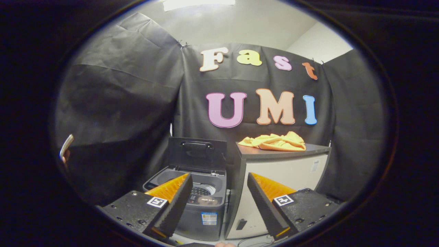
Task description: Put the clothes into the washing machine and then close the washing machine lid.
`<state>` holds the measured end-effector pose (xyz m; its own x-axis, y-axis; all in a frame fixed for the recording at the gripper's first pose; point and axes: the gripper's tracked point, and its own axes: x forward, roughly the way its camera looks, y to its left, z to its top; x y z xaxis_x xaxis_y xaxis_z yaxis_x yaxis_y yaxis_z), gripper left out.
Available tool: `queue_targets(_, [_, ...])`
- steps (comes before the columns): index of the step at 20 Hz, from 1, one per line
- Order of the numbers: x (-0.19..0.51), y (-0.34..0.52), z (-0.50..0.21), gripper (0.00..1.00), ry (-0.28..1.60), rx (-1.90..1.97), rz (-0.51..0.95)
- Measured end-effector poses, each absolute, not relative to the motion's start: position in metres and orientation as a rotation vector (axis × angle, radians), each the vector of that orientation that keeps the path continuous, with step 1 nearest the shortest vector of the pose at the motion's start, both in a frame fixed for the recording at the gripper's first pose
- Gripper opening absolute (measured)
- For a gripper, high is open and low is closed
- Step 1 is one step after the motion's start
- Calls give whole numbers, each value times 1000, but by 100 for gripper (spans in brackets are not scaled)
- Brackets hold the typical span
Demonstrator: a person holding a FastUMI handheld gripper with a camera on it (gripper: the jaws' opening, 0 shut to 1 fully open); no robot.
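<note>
Gripper view: gripper (pixel 219 192) wide open, empty; beyond its fingers, soft orange cloth (pixel 274 142) looks light—pinch a raised fold.

The washing machine (pixel 192 202) drum was partly hidden behind a finger (pixel 175 202) of the hand-held gripper (pixel 219 192). At nine o'clock, a hand (pixel 65 151) was cut off.
</note>
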<state>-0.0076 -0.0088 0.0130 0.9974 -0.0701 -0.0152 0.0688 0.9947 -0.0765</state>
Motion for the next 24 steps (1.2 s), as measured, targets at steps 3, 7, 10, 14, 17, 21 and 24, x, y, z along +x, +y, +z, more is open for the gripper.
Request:
queue_targets(3, [-5,-13,21,97,7,-72,-80])
queue_targets(7, [27,-37,31,97,3,-39,-88])
queue_targets(10, [45,-51,38,97,12,-35,-98])
queue_targets(14, [72,-73,41,97,37,-26,-105])
queue_targets(17, [91,-90,50,97,33,-24,-116])
queue_targets(21, [113,-120,61,97,56,-51,-170])
queue_targets(24, [130,-137,71,97,61,-46,-201])
